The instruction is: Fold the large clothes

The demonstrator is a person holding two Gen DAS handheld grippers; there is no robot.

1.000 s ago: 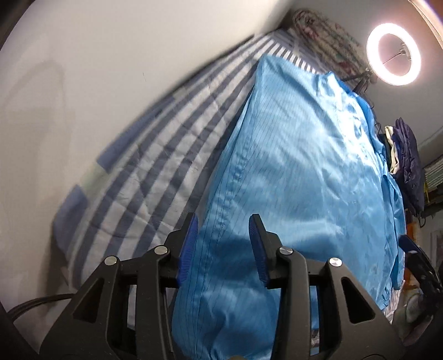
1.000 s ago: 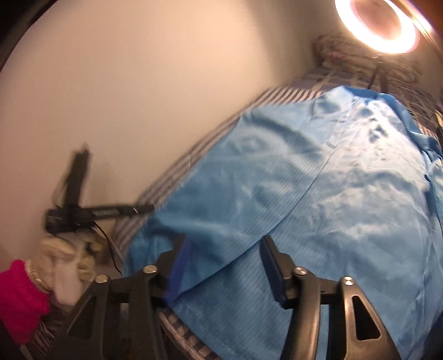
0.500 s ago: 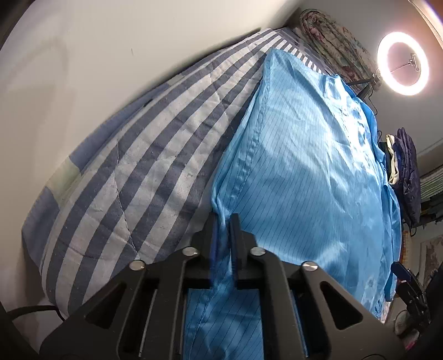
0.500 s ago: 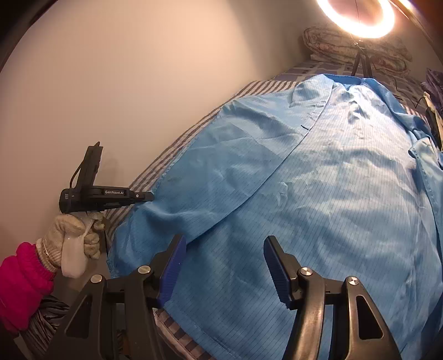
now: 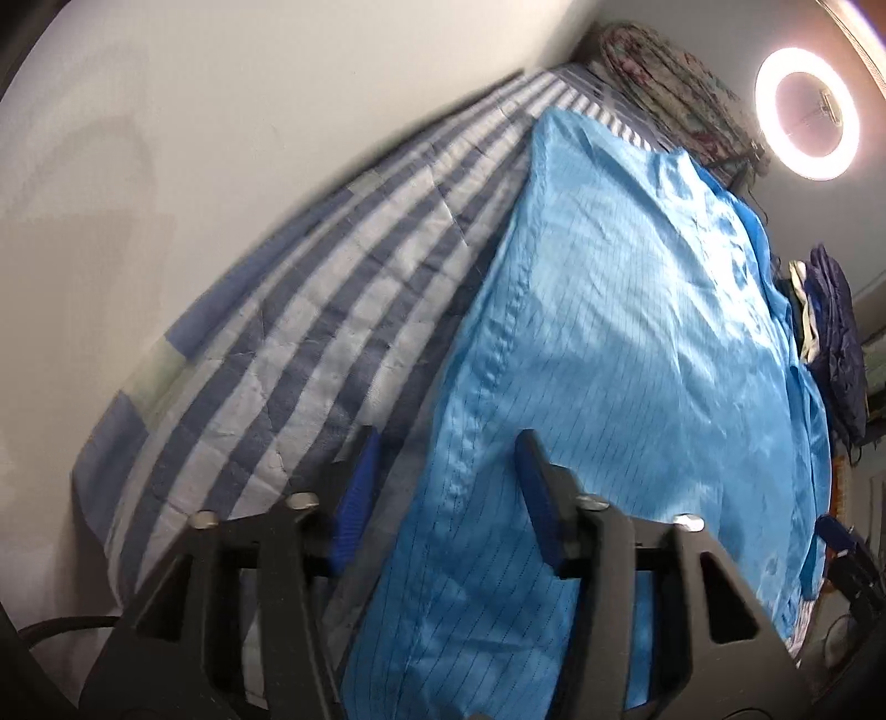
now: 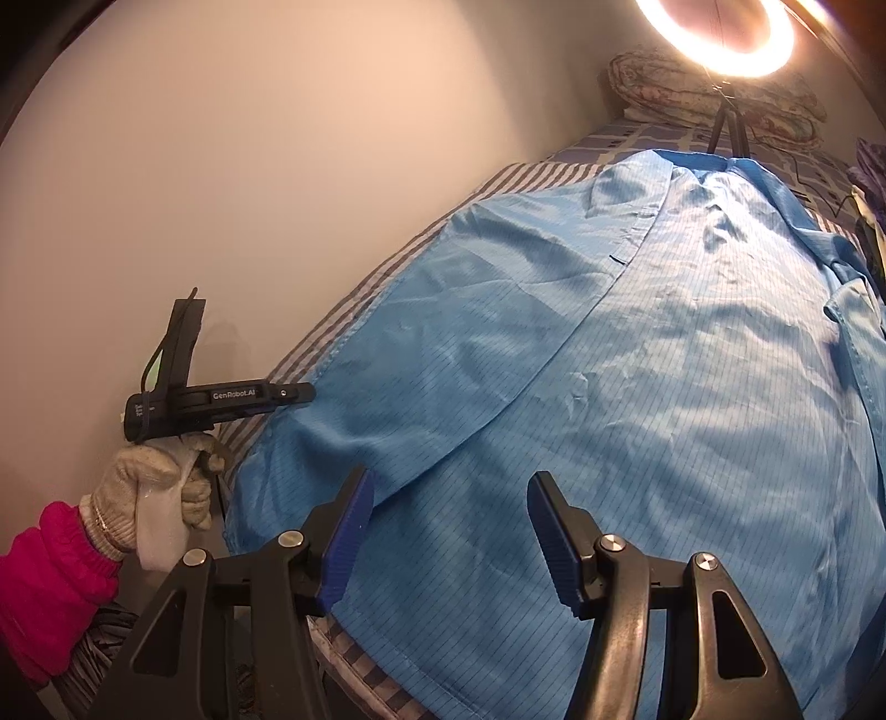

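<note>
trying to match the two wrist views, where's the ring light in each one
Left wrist view: the ring light is at the upper right, a full circle past the far end of the blue garment.
Right wrist view: the ring light is at the top edge, right of centre, its upper part cut off.
Shared landmark: the folded floral quilt lies below and left of the light in both views.

Garment (image 6: 637, 387) spread on bed (image 5: 310, 343); wall (image 6: 277, 166) left; bedding roll (image 6: 714, 94) behind.
</note>
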